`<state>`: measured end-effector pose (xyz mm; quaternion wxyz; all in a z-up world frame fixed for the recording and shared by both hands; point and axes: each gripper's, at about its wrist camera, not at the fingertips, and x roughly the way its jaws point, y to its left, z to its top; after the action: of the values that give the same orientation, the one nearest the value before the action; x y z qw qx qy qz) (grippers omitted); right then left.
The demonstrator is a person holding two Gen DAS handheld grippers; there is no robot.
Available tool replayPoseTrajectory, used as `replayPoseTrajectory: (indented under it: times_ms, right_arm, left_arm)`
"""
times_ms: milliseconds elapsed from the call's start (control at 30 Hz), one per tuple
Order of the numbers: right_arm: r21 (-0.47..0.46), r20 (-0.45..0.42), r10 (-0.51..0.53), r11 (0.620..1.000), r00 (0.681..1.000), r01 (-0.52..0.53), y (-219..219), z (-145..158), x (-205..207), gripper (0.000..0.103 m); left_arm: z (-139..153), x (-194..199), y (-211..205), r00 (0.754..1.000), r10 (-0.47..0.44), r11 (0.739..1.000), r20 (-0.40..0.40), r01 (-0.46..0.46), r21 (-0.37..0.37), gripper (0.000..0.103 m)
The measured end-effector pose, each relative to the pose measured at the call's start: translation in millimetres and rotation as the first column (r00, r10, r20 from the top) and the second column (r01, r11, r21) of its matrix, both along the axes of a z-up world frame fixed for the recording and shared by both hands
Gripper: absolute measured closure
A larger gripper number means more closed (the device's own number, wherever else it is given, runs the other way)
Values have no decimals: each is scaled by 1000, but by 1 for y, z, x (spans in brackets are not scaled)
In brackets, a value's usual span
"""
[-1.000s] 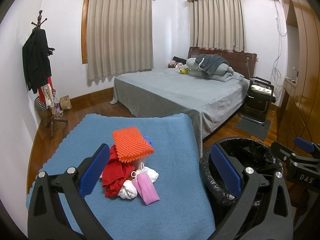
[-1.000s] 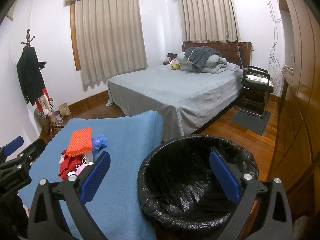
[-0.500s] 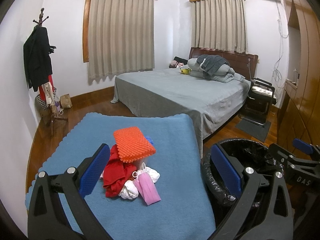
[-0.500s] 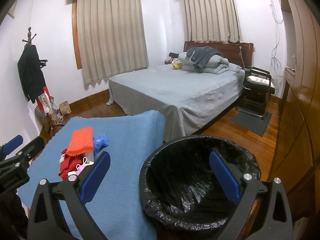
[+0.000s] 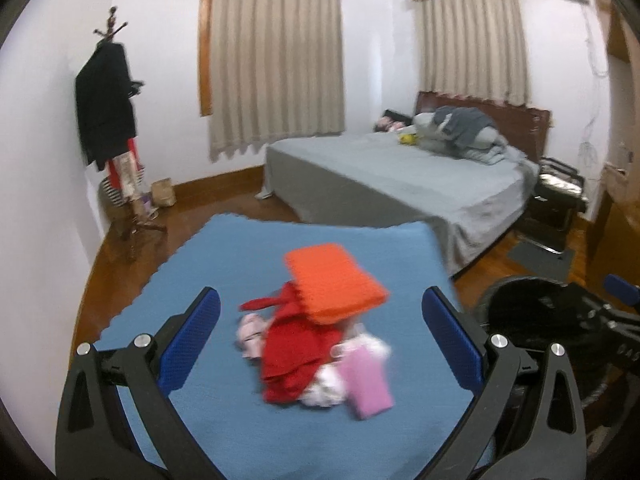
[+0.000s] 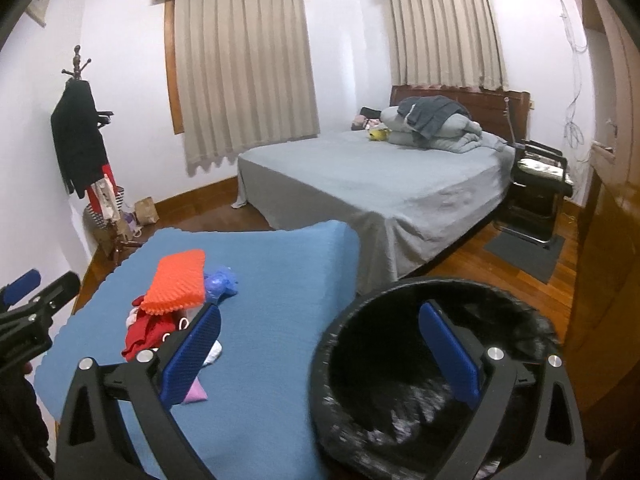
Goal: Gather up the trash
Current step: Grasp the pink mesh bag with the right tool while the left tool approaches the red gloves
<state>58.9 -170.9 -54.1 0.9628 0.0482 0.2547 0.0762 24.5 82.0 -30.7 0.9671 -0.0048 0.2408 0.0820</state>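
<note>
Trash [image 5: 320,332], a heap topped by an orange sponge [image 5: 334,282], lies mid-table on the blue cloth [image 5: 248,248], with the left gripper [image 5: 320,344] hovering spread wide over it. Beyond the table's right edge, the right gripper [image 6: 320,356] hangs spread above the black-lined bin [image 6: 360,360], a grey bed [image 6: 360,176] behind

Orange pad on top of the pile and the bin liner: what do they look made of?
Orange pad: looks like soft foam or rubbery sponge, matte, its surface covered in small bumps with a scalloped edge. Bin liner: thin black plastic film, glossy, with crinkles catching light and its edge folded over the rim. Both are judged by look only.
</note>
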Motion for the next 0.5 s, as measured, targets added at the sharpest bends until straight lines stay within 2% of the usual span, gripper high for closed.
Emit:
replayPoseTrajectory:
  times_ms: [100,267,333,433,500]
  right_arm:
    - [-15,-28,30,999,999,-30,18,-19,17,6]
    - [-17,-102,103,994,990,-105,57,-51,44,8]
    - [-37,-111,125,991,986,-130,69,-61,50,12]
    - [-5,-145,174,984,974,-177,84,-72,55,18]
    - [-16,-165,199,979,966,-205,98,-81,57,20]
  left_arm:
    - [-15,7,25,999,52,999,-14,-51,14,5]
    - [-42,17,53,996,66,998,-57,-65,19,5]
    - [-53,22,61,994,82,996,-79,-80,26,5]
    - [-66,25,71,990,98,995,-98,-97,13,5]
    - [-74,26,75,988,107,994,-110,-107,7,5]
